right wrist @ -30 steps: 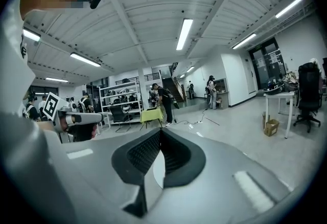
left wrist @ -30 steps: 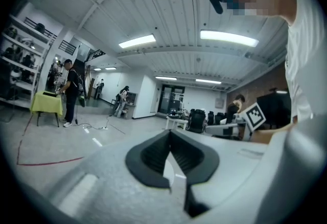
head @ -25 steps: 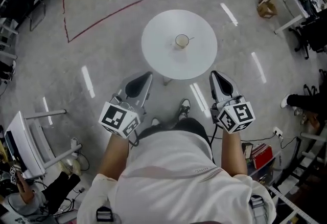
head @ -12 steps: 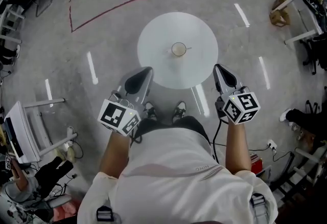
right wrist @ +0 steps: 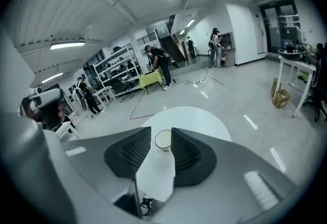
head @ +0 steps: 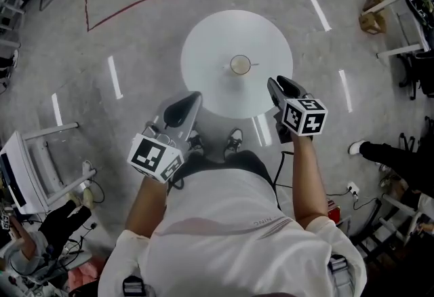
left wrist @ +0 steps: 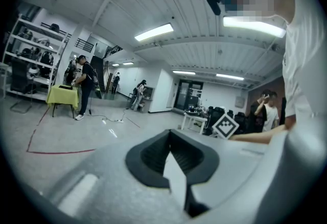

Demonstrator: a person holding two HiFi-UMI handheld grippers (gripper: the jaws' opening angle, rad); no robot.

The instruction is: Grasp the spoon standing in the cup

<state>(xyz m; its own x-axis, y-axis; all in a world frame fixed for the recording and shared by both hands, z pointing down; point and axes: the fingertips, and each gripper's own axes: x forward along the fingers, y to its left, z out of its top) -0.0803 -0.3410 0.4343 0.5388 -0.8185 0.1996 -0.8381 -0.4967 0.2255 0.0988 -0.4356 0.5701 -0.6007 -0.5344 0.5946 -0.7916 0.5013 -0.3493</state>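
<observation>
A pale cup (head: 240, 64) stands at the middle of a round white table (head: 210, 45), with a thin spoon handle (head: 252, 64) sticking out to its right. My right gripper (head: 272, 82) hovers over the table's near right edge, short of the cup. Its jaws are opening and nothing is between them. In the right gripper view the cup (right wrist: 163, 139) shows through the gap of the right gripper (right wrist: 163, 133), still some way ahead. My left gripper (head: 195, 97) hangs at the table's near left edge. In the left gripper view the left gripper (left wrist: 170, 135) has its tips together and empty.
The person's shoes (head: 234, 143) stand just before the table. A red tape line (head: 135, 1) crosses the floor at the back left. A cardboard box (head: 372, 2) and a white desk (head: 400, 51) stand at the right, a white rack (head: 20, 173) at the left.
The right gripper has moved forward and left, from beside the person's hip to over the table's near edge. The left gripper has stayed about where it was.
</observation>
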